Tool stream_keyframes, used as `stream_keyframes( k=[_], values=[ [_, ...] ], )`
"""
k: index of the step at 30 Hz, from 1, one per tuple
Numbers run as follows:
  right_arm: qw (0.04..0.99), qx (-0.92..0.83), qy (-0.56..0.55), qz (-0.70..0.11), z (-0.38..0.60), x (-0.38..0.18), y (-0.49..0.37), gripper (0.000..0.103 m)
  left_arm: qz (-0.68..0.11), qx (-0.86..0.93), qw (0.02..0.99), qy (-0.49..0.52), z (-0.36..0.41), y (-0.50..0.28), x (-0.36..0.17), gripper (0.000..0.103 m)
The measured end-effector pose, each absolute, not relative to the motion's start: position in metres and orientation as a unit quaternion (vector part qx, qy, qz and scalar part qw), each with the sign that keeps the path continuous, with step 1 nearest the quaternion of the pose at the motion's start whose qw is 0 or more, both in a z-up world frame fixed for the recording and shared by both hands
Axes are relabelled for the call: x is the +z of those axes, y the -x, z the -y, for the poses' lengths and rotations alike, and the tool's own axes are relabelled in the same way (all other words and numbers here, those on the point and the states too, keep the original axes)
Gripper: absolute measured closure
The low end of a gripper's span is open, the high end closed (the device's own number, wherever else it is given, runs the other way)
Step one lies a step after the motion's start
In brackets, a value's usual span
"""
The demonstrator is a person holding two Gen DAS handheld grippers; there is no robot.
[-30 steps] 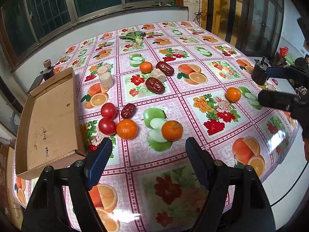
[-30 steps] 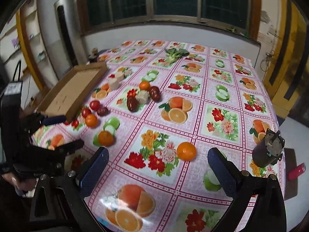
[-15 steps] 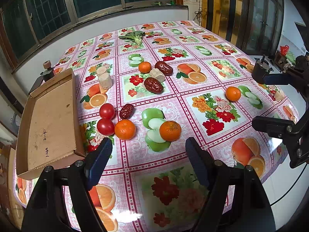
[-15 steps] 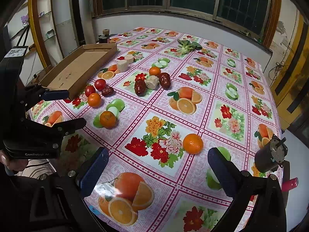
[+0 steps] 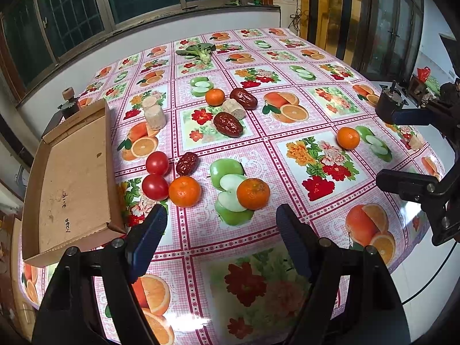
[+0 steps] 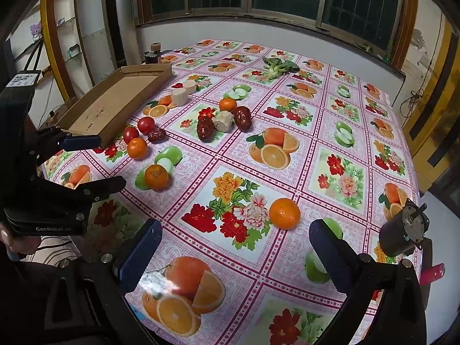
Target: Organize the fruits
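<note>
Both grippers hang spread wide and grasping nothing above the near edge of the tabletop (image 5: pixel 287 132). The left gripper (image 5: pixel 221 238) faces a cluster beside the cardboard tray (image 5: pixel 69 169): two tomatoes (image 5: pixel 156 163), a small date (image 5: pixel 187 163) and an orange (image 5: pixel 184 191), with a second orange (image 5: pixel 253 193) just to their right on a printed apple. The right gripper (image 6: pixel 234 254) faces a lone orange (image 6: pixel 284 212), well apart from that cluster. Farther back lie two larger dates (image 5: pixel 227 124), another orange (image 5: pixel 215 97) and pale cylindrical pieces (image 5: pixel 154 118); a leafy green (image 5: pixel 198 51) sits near the far edge. The tray holds nothing.
</note>
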State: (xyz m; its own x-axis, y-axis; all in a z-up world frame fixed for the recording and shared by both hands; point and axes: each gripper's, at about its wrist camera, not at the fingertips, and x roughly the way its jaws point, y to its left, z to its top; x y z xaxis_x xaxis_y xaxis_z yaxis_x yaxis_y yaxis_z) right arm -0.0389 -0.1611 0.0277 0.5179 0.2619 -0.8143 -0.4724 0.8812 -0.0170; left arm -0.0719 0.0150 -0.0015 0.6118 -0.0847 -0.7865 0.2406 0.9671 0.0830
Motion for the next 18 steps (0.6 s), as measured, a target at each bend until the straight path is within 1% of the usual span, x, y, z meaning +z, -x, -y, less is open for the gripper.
stream_keyframes(
  k=[18],
  values=[
    [0.858, 0.215, 0.105, -0.454, 0.168, 0.016, 0.03, 0.0, -0.454, -0.101, 0.882, -0.08, -0.014, 0.062, -0.012, 0.025]
  ],
)
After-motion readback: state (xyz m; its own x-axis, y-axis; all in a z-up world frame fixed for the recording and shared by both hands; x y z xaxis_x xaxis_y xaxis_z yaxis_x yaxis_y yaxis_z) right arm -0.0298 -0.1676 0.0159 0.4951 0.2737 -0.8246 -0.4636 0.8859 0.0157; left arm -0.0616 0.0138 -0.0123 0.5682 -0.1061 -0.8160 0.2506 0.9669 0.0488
